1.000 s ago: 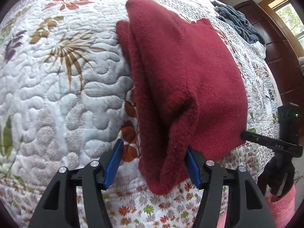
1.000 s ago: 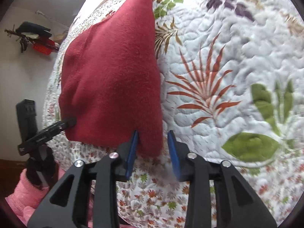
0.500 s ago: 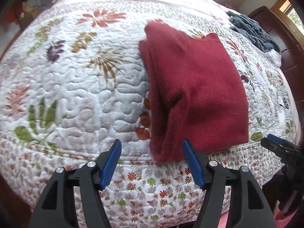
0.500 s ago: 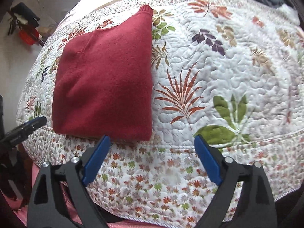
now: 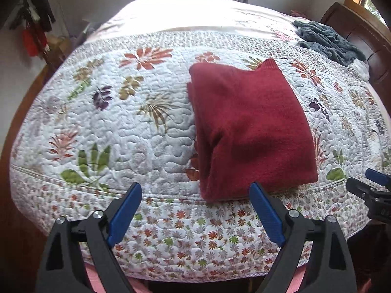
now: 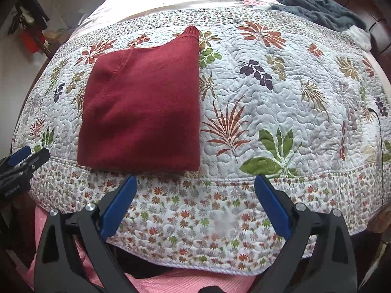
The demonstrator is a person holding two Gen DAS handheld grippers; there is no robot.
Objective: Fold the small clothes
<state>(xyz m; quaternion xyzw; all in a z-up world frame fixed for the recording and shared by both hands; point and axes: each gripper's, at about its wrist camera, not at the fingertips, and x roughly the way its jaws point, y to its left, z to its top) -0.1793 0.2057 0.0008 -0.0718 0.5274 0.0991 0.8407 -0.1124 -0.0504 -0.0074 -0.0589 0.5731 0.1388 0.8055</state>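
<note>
Red sweater (image 5: 249, 131) lies folded on the quilt (image 5: 127, 131), a compact rectangle near the bed's near edge. In the left wrist view its stacked folded layers show along the left side, thick and rounded at the near left corner. A ribbed cuff or hem pokes out at the far right corner. In the right wrist view the sweater (image 6: 144, 107) sits left of centre, top face fairly smooth with a few soft creases, near edge just short of the quilt's stitched border.

Left gripper (image 5: 196, 212): blue fingers spread wide, nothing between them, held off the near edge of the bed and clear of the sweater. Its right finger sits in line with the sweater's near edge, no contact visible.

Right gripper (image 6: 194, 207): fingers also wide apart and empty, off the near edge, to the right of the sweater and apart from it.

Each gripper shows at the side of the other's view: left gripper at far left of the right wrist view, right gripper (image 5: 376, 183) at far right of the left wrist view.

Grey towel (image 5: 327, 41) bunched at the far right corner of the bed, by the dark wood headboard (image 5: 361, 31). Pink cloth (image 6: 171, 280) below the grippers, near side.
</note>
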